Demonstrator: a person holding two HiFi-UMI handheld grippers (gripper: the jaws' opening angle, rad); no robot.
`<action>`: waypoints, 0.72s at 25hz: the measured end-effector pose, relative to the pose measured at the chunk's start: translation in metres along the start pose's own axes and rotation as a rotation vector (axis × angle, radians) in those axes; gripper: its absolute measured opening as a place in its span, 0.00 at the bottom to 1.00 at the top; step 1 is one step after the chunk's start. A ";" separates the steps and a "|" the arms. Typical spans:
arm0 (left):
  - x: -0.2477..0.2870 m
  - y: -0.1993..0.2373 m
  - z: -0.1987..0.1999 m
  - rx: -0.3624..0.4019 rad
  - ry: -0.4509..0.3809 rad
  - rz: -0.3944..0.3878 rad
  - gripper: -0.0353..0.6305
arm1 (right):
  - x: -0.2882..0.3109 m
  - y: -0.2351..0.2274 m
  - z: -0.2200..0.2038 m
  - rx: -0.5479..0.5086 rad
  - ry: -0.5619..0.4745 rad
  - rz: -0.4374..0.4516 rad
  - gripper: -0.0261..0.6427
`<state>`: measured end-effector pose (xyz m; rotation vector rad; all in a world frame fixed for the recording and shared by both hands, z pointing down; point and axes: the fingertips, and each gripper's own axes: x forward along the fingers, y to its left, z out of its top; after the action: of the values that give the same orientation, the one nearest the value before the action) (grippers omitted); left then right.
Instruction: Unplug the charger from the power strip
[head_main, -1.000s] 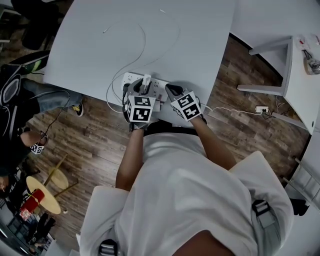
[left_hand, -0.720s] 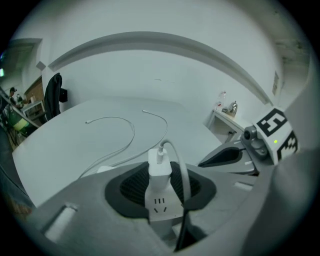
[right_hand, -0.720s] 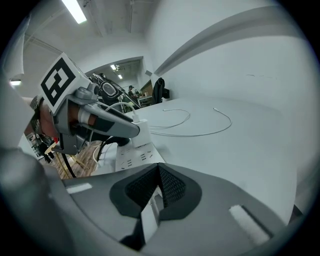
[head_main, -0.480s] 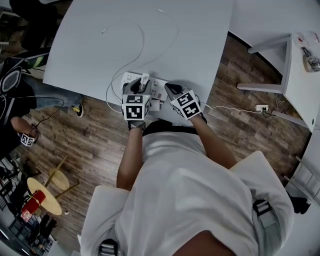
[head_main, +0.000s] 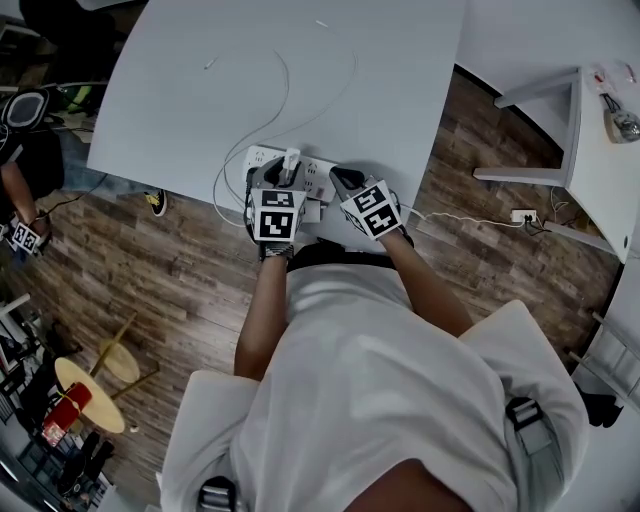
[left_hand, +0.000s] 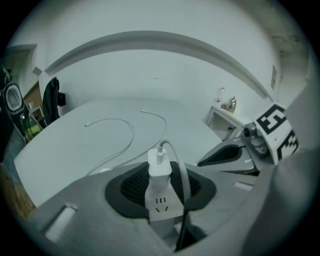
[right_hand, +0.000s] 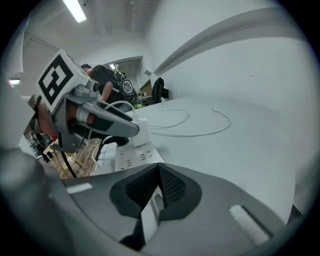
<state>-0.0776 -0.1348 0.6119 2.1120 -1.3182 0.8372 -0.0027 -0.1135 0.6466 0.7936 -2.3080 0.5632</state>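
Observation:
A white power strip (head_main: 262, 158) lies near the front edge of the white table (head_main: 200, 110). The white charger (head_main: 291, 160) stands plugged into it, and its thin white cable (head_main: 287, 85) loops away across the table. My left gripper (head_main: 283, 176) is shut on the charger (left_hand: 160, 172), one pad on each side, with the strip (left_hand: 161, 207) right under it. My right gripper (head_main: 338, 181) sits at the strip's right end. In the right gripper view its pads (right_hand: 172, 185) meet at the tips, shut, over the strip's end (right_hand: 149, 216). That view also has the left gripper (right_hand: 107, 122) on the charger (right_hand: 140, 131).
The table's front edge runs just behind the strip, with wood floor below. A second white table (head_main: 600, 180) stands at the right, and a small socket with cord (head_main: 523, 218) lies on the floor. A person (head_main: 25, 150) stands at the far left, and a round stool (head_main: 85, 385) is lower left.
Both grippers and the charger stay where they were. The person at the left edge has shifted farther up and out along the frame's side.

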 end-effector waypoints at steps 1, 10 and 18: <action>-0.001 0.001 0.000 -0.043 -0.006 -0.014 0.26 | 0.000 0.000 0.000 0.001 0.001 0.000 0.04; -0.001 0.001 0.001 0.020 0.009 -0.004 0.26 | 0.000 0.001 0.001 0.000 -0.004 -0.006 0.04; -0.001 0.002 0.001 -0.025 0.002 -0.026 0.26 | 0.000 0.000 0.001 0.009 -0.006 -0.006 0.04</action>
<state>-0.0792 -0.1358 0.6104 2.1044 -1.2911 0.8078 -0.0033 -0.1142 0.6459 0.8075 -2.3091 0.5688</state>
